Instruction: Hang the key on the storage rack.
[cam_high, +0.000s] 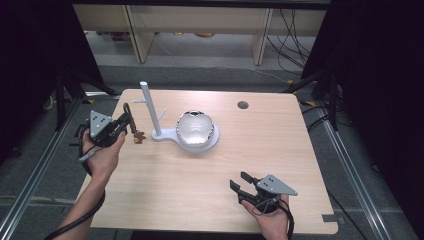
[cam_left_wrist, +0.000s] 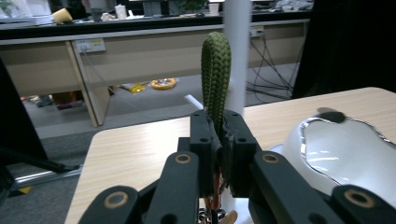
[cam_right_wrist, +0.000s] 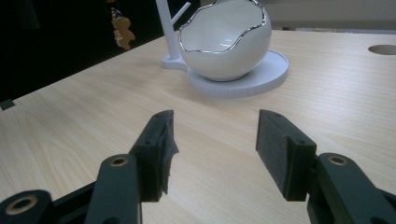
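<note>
My left gripper (cam_high: 123, 123) is shut on a dark green braided strap (cam_left_wrist: 215, 74) that loops up between its jaws. From the strap a small brown charm (cam_high: 138, 136) dangles just above the table, left of a white stand. The stand has an upright post (cam_high: 150, 107) with short side pegs and a round base (cam_high: 210, 145) carrying a white egg-shaped bowl (cam_high: 196, 128) with a silver rim. The bowl (cam_right_wrist: 224, 39) and the charm (cam_right_wrist: 122, 31) lie far beyond my right gripper (cam_right_wrist: 212, 140). My right gripper (cam_high: 239, 180) rests open near the table's front right, nothing between its jaws.
The light wooden table (cam_high: 280, 150) has a round cable hole (cam_high: 243, 105) at the back right. Dark frame posts stand on both sides, and wooden furniture and cables on the floor lie beyond the far edge.
</note>
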